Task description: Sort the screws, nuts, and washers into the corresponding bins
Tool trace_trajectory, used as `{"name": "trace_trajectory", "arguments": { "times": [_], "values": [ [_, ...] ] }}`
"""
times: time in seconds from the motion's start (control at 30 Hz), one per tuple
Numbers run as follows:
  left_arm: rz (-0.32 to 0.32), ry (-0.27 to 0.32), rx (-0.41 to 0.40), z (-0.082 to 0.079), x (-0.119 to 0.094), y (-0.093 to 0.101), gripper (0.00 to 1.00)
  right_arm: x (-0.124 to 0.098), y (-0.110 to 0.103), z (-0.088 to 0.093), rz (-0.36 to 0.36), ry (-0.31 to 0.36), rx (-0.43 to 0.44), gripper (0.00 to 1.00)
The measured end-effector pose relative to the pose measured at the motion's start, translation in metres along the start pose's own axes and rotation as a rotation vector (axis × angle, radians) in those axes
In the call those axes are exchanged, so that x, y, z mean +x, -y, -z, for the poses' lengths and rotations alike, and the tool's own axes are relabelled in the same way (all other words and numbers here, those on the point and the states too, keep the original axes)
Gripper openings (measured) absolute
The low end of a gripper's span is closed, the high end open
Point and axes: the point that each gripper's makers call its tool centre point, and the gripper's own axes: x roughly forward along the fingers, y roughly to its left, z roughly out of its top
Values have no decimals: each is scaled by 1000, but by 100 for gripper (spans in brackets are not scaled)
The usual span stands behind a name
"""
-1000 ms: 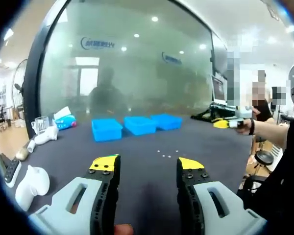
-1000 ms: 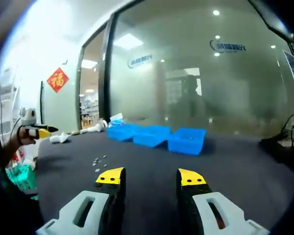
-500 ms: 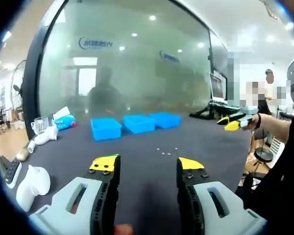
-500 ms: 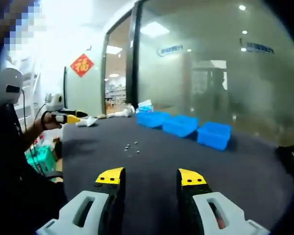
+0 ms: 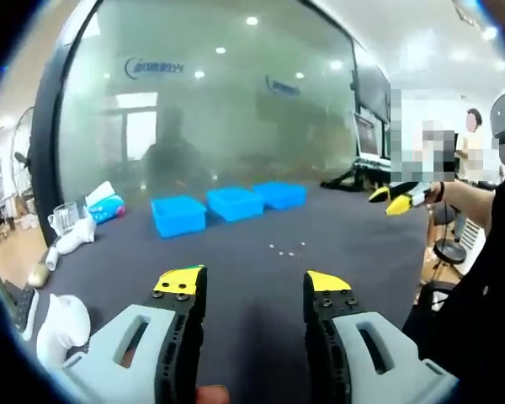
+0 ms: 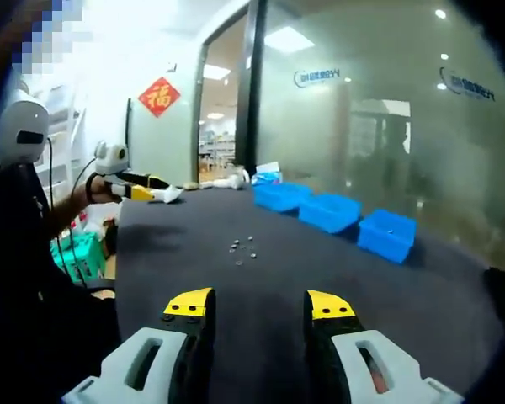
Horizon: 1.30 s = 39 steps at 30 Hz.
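A frosted glass wall with blue logos stands behind the dark desk — ceiling spotlights reflect in it. A red diamond-shaped sign hangs on the white wall beside an open doorway.

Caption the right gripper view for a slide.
Open right gripper above dark table, small hardware ahead, three blue bins beyond.
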Motion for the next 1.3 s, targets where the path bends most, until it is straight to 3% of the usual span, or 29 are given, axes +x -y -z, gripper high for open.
{"name": "trace_trajectory", "arguments": {
  "times": [0.23, 0.3, 0.43, 0.57, 1.07, 1.3],
  "values": [
    [79, -59, 79, -5, 16, 2, 45, -2, -1, 4, -7, -19, -6, 38],
    [123, -110, 114, 0, 21, 5, 45, -2, 0, 5, 1, -23, -5, 38],
    [194, -155, 120, 0, 32, 12, 45, -3, 0, 9, 1, -36, -7, 38],
    [254, -255, 177, 10, 46, 16, 42, -4, 0, 12, 2, -37, -8, 38],
    [389, -385, 267, 4, 88, 36, 41, -5, -5, 18, -8, -57, -20, 38],
    [417, -451, 269, 7, 106, 39, 39, -2, -6, 17, -16, -58, -25, 38]
  ]
}}
